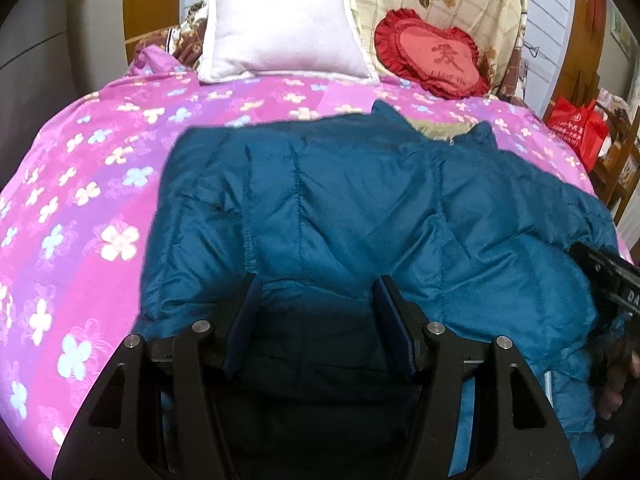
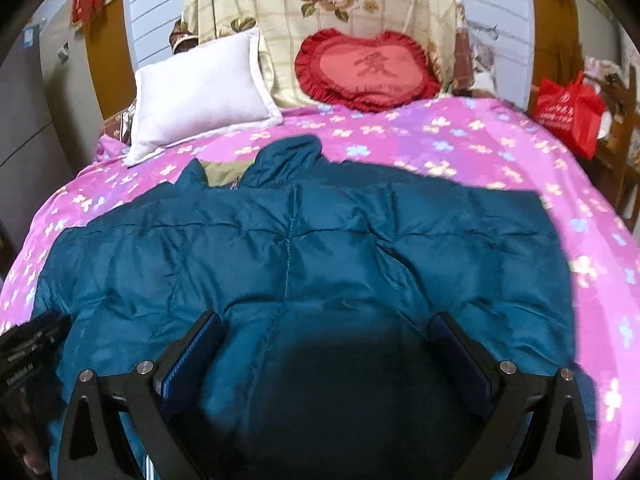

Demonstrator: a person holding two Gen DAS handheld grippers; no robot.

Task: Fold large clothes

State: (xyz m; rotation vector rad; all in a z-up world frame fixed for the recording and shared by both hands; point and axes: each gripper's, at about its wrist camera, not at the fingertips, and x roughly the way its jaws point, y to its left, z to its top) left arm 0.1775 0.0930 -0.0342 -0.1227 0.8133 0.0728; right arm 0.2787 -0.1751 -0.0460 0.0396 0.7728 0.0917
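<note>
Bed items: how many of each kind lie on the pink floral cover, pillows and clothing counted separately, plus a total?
Jackets: 1, the teal quilted jacket, spread flat.
Pillows: 2, the white pillow and the red heart pillow, both at the head end of the pink floral cover.
Total: 3

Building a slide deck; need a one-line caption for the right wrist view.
Open right gripper poised over a teal puffer jacket spread on a pink floral bedspread.
</note>
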